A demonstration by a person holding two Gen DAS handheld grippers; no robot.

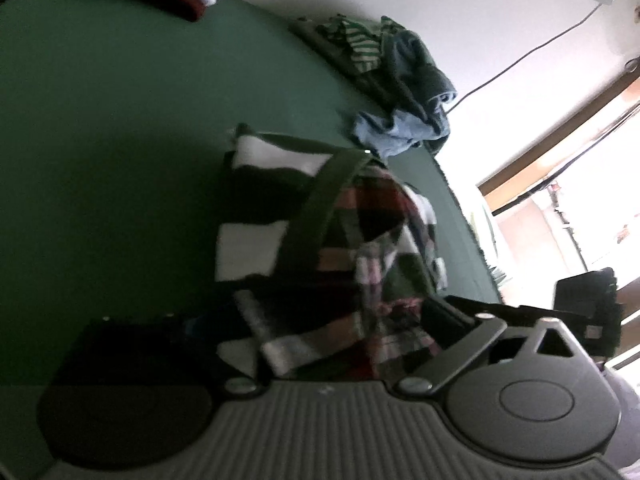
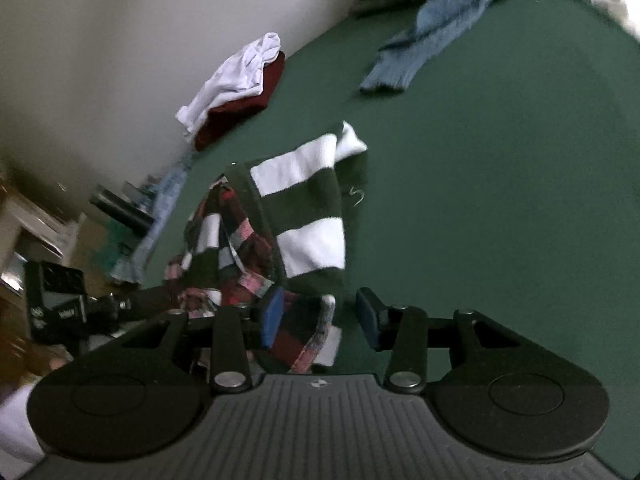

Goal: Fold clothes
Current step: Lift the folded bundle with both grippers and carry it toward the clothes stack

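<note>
So right up close, the right gripper [image 2: 320, 316] has its jaws partly spread with a corner of the plaid shirt [image 2: 236, 240] lying between them, closer to the left pad. I can't see either pad actually pressing on it. The shirt is bunched up with a green-and-white striped top [image 2: 312, 216] on the green worktop [image 2: 500, 200], and the heap runs long-ways straight away from those jaws. The left gripper [image 1: 320, 344] is spread wide over the same pile, gripping nothing, so the right looks nearer a usable edge. Further back there's a blue sweater [image 2: 444, 28], plus a folded maroon and white stack [image 2: 240, 92] by the wall.
</note>
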